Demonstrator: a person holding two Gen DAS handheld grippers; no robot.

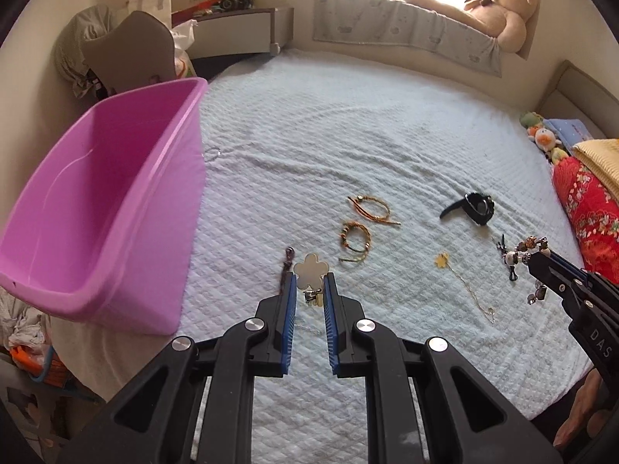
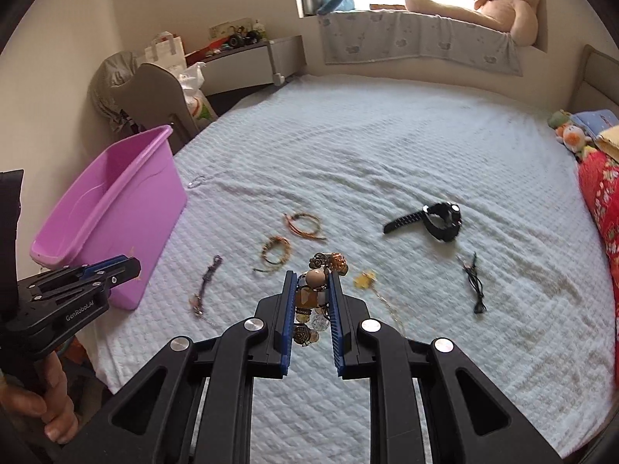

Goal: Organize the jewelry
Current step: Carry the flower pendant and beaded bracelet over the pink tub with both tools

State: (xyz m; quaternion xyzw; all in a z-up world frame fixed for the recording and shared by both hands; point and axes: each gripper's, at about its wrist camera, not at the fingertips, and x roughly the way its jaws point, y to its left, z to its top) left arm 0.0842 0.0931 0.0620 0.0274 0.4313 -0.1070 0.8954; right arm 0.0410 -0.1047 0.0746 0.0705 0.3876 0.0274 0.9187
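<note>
both grippers are loaded and held above the bed [image 1: 387,135]. left gripper [image 1: 310,282] has narrow jaws pinching a flower-shaped charm piece [image 1: 311,270], with its small clasp bits hanging between the pads. right gripper [image 2: 312,278] has narrow jaws clamped on a beaded bracelet [image 2: 315,290], with beads bulging above and dangling below the pads.

pink bin [image 1: 96,212] sits at the bed's left edge and looks empty from here; likely the drop target.

risks: the charm is held only at its lower edge near the jaw tips, so a quick swing could flick it out. the bracelet's loose beads hang free and could snag the bin rim or slip if the grip is only on a few beads. both grippers heading to the one bin could collide.

left on the bed: two cord bracelets [image 1: 363,224], a black watch [image 1: 474,208], a gold chain with yellow pendant [image 1: 443,261], a dark cord piece [image 1: 287,266] just beside the left jaws, a black cord [image 2: 474,282].
</note>
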